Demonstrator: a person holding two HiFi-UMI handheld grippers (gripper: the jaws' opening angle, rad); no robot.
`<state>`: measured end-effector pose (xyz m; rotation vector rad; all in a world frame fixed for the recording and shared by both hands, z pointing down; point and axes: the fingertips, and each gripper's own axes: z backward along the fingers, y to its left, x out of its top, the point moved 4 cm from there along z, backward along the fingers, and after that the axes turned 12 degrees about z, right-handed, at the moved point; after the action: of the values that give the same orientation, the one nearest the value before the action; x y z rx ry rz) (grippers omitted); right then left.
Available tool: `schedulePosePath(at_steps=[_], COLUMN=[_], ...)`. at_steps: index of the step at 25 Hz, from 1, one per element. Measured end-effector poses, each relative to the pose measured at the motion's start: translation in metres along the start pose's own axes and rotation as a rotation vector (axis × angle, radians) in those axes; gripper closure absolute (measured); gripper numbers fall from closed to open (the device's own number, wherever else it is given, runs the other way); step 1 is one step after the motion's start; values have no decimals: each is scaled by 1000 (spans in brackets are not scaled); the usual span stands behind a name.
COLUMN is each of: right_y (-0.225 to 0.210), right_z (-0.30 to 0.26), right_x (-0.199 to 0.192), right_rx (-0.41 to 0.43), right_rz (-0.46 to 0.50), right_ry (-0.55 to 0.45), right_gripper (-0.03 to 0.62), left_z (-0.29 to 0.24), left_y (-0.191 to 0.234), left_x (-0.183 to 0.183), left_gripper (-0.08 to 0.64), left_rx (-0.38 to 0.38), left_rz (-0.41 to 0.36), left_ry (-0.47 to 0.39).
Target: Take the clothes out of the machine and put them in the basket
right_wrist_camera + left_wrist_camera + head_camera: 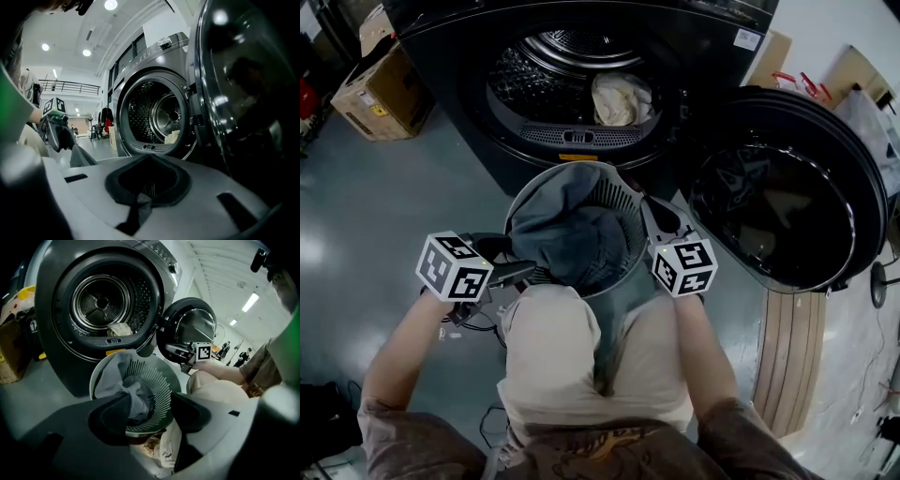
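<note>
Right gripper point(664, 223): jaws clamped on the basket point(581, 166) at its right rim. Left gripper point(517, 261) at basket's left rim, jaws roughly half apart, nothing between them. Grey clothes point(572, 234) inside basket. Cream garment point(621, 98) lies beyond basket's far rim, in the drum point(534, 75). The free left gripper looks likeliest to reach it.

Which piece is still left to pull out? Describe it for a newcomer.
Find the dark front-loading machine with its door open. In its metal drum, low on the right, lies a crumpled cream cloth, the only piece there; the grey clothes sit in the round slatted basket in front.
</note>
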<state>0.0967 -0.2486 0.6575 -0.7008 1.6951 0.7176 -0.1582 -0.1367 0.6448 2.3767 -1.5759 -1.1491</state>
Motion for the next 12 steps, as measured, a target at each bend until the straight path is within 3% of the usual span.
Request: schedulePosePath(at_steps=[8,12], right_y=[2,1], right_z=[-2,1], right_x=[2,2], right_rx=[5,2], right_rz=[3,-3], right_ry=[-3,-6], right_gripper=[594,594], left_z=[-38,-34], left_y=[15,26], left_x=[-64,-64], left_gripper=[288,284], left_rx=[7,35], left_rz=[52,84], left_ry=[181,141])
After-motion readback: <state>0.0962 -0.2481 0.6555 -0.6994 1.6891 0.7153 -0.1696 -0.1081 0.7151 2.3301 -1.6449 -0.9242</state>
